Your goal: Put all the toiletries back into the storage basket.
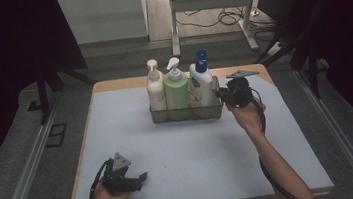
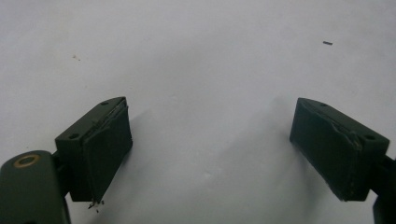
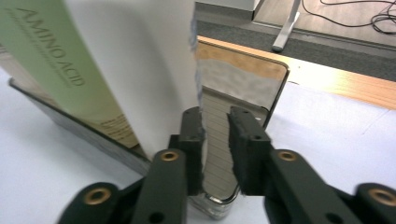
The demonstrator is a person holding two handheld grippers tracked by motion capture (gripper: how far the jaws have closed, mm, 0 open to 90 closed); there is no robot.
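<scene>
Found the clear bin (image 1: 186,113) at the far middle of the mat (image 1: 197,162), loaded with three pump bottles in a row: a cream one (image 1: 155,87), a green one (image 1: 176,87) and a white one with a blue cap (image 1: 201,79). Judged the bin stiff but thin-walled and smooth, so likely slippery under the pads. Judged it fairly heavy with the bottles, and top-heavy too, since they rose well above its rim. Reckoned a hold on one end wall would let the far end sag or swing, and thought a hold on both ends, or a low slide across the mat, safer.

Saw the right gripper (image 1: 220,94) at the bin's right end. In the right gripper view, saw its jaws drawn close on either side of that end wall, apparently clamped on it, with the white bottle just inside. Saw the left gripper (image 1: 143,176) well apart, low over the near left of the mat, jaws spread wide with nothing between them.

Noted bare mat all round the bin and nothing in the way on the table (image 1: 112,85). Noted only a desk frame (image 1: 209,5) and loose cables (image 1: 228,18) on the floor beyond.
</scene>
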